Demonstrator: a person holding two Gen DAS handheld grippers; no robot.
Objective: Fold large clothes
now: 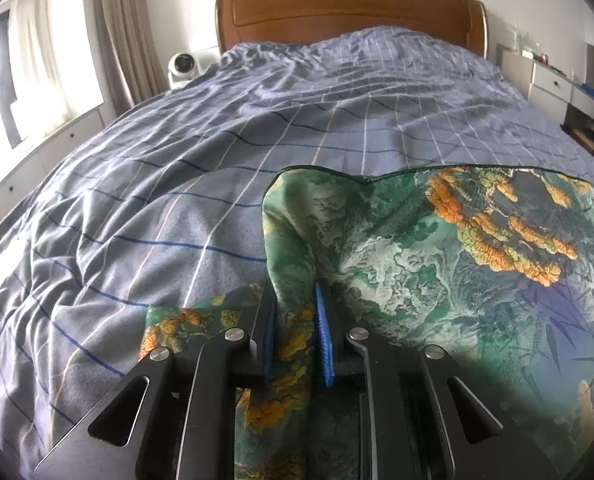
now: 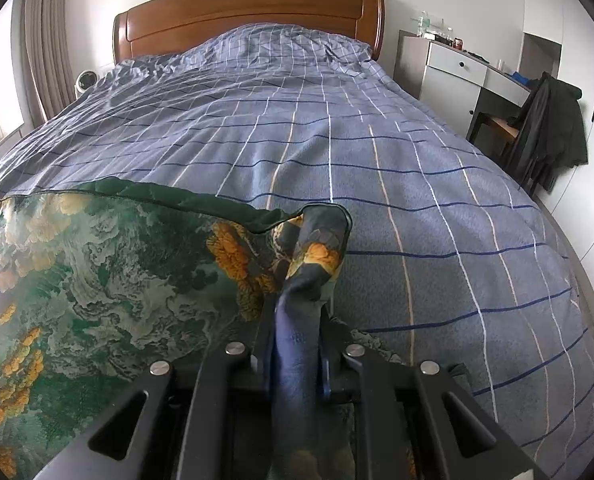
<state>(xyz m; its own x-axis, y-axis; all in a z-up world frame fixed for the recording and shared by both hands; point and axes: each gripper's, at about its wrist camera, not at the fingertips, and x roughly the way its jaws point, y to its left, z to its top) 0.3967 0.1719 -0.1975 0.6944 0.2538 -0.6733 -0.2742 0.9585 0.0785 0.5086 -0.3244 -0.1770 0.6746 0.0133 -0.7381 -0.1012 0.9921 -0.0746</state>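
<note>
Fabric fills both grippers. The left gripper (image 1: 295,312) stands only narrowly apart, with a bunched fold of the green printed garment (image 1: 437,248) running up between its blue pads (image 1: 325,344); the cloth sits against both pads, so the pinch looks kept. The right gripper (image 2: 295,320) is likewise almost closed, and a thick twisted corner of the same garment (image 2: 97,272), showing a dark blue lining, is wedged between its fingers and rises past the tips.

Seen from either wrist, the garment is a silky piece printed with green and pale landscape swirls and orange clusters, edged by a dark piped hem. It lies on the bed (image 2: 337,152) at the foot end, far from the wooden headboard (image 2: 249,12), with its hem running across between the two held corners. Its middle lies fairly flat on the blue checked duvet (image 1: 177,184), while each gripped corner puckers upward into a peak. Duvet between garment and headboard is rumpled, most of all close to the headboard.
</note>
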